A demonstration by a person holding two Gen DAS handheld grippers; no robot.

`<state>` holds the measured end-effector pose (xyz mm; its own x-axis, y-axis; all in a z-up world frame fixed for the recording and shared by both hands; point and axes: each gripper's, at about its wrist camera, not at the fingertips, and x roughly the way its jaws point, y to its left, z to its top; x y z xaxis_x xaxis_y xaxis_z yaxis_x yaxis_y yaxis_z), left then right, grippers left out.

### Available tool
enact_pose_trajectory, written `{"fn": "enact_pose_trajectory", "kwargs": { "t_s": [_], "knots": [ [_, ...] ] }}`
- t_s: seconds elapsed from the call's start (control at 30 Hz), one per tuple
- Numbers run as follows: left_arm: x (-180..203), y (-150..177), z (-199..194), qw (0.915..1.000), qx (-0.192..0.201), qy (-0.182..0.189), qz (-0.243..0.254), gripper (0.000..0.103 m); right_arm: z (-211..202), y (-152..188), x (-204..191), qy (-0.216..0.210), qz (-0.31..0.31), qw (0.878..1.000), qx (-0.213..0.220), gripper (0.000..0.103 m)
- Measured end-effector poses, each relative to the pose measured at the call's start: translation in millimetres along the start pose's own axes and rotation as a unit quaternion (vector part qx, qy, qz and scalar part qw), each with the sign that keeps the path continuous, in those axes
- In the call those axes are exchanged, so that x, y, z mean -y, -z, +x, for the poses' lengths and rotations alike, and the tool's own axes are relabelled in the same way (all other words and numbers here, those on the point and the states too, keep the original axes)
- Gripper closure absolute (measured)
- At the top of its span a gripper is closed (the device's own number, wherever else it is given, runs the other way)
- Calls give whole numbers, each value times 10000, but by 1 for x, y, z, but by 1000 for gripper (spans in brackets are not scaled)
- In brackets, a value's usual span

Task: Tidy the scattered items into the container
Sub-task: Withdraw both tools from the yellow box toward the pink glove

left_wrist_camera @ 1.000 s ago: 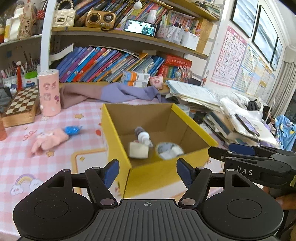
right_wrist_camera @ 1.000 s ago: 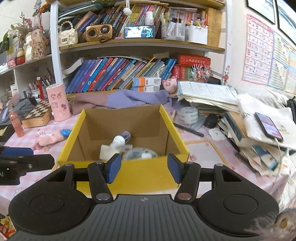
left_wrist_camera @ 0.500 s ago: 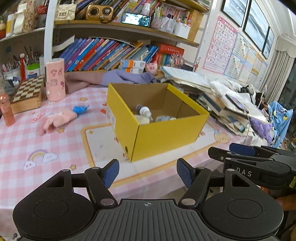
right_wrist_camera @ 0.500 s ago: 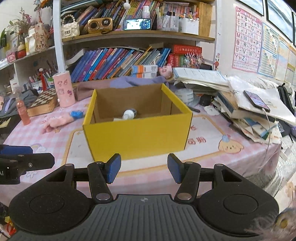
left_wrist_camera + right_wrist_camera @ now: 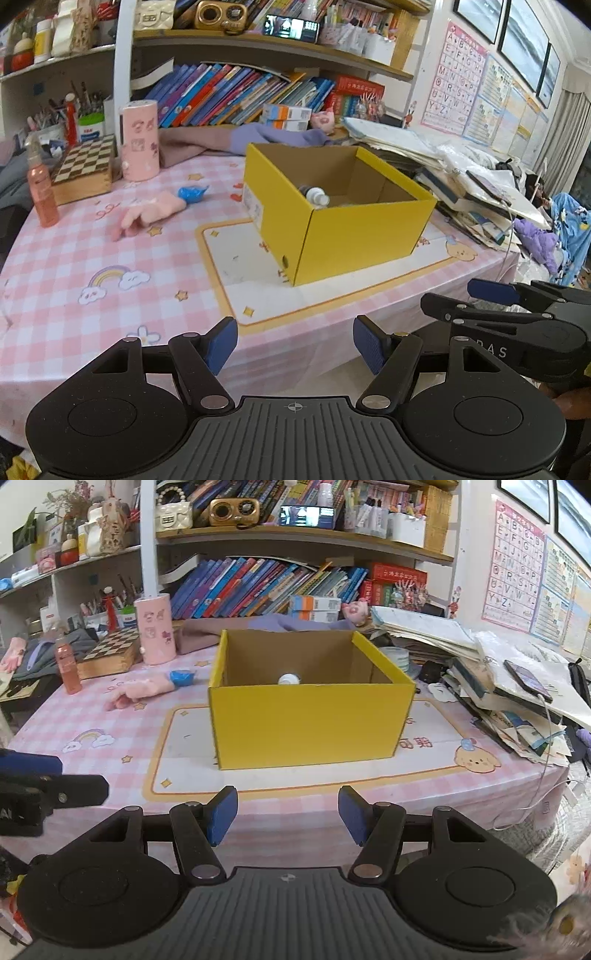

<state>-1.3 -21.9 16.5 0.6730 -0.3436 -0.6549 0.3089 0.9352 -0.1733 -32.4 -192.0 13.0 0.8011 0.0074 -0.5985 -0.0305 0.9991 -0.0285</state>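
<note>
Left tool: the left tool (image 5: 294,346) is hanging off the near edge of the bench, spread wide and holding nothing. Its black side is also peeking in at the left of the right view (image 5: 51,794).
Right tool: the right tool (image 5: 287,816) is spread wide too, with nothing between its blue pads (image 5: 221,815). It is pointing straight at the box. In the left view it is showing from the side (image 5: 517,317), low on the right.
Box: the yellow box (image 5: 310,720) is sitting open on the white mat with the orange border (image 5: 184,749), well apart from both tools.
Left view only: a small bottle with a white cap (image 5: 314,195) is lying inside the box, leaning by the near wall.
Right view only: just the white cap (image 5: 289,679) is poking above the front wall. A roll of tape (image 5: 397,658) is lying behind the box on the right.
Still out: a pink glove (image 5: 151,216) and a blue wrapper (image 5: 192,193) are lying on the bench to the left of the box.
Bench: a pink checked cloth (image 5: 74,266) with rainbows and stars is covering it. A chess box (image 5: 83,168), a pink tube (image 5: 139,140) and an orange bottle (image 5: 42,188) are standing at the far left.
Room: shelves full of books (image 5: 258,587) are running along the back. A messy pile of papers (image 5: 498,679) is sitting on the right, and a letter poster (image 5: 511,565) is hanging on the wall.
</note>
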Motion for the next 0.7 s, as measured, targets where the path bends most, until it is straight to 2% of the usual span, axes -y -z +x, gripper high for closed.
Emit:
{"fn": "enact_pose_trajectory", "kwargs": {
  "t_s": [0.33,0.7],
  "knots": [
    [-10,17,4,9994,-328,6,-143,32,3,10,-20,-228,-125,9992,-308,45],
    [-25,29,-2,9984,-498,-108,-262,32,6,12,-41,-482,-319,9974,-420,43]
  ]
}}
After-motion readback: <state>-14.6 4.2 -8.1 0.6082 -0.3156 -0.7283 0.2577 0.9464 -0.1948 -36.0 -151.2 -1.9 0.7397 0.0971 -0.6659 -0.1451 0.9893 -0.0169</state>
